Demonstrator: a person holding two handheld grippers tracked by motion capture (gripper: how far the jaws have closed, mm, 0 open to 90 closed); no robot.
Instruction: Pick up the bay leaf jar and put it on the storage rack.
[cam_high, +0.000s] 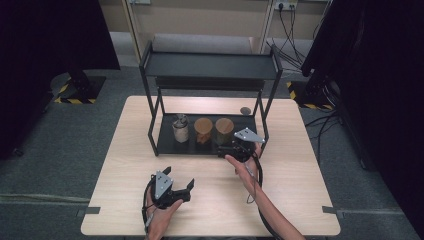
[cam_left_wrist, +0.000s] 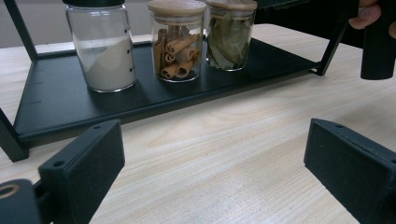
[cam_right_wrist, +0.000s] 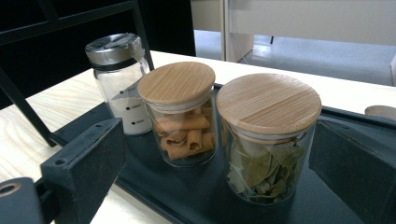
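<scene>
A black two-tier rack stands on the wooden table. Its bottom shelf carries a metal-lidded jar of white powder, a wooden-lidded jar of cinnamon sticks and a wooden-lidded jar of bay leaves. My right gripper is open at the shelf's front edge. In the right gripper view the bay leaf jar stands close ahead between the spread jaws, untouched. My left gripper is open over bare table nearer the person, facing the jars from a distance.
A small round wooden disc lies on the table behind the rack's right side. The rack's upper shelf overhangs the jars. Black stands and cables sit on the grey floor around the table.
</scene>
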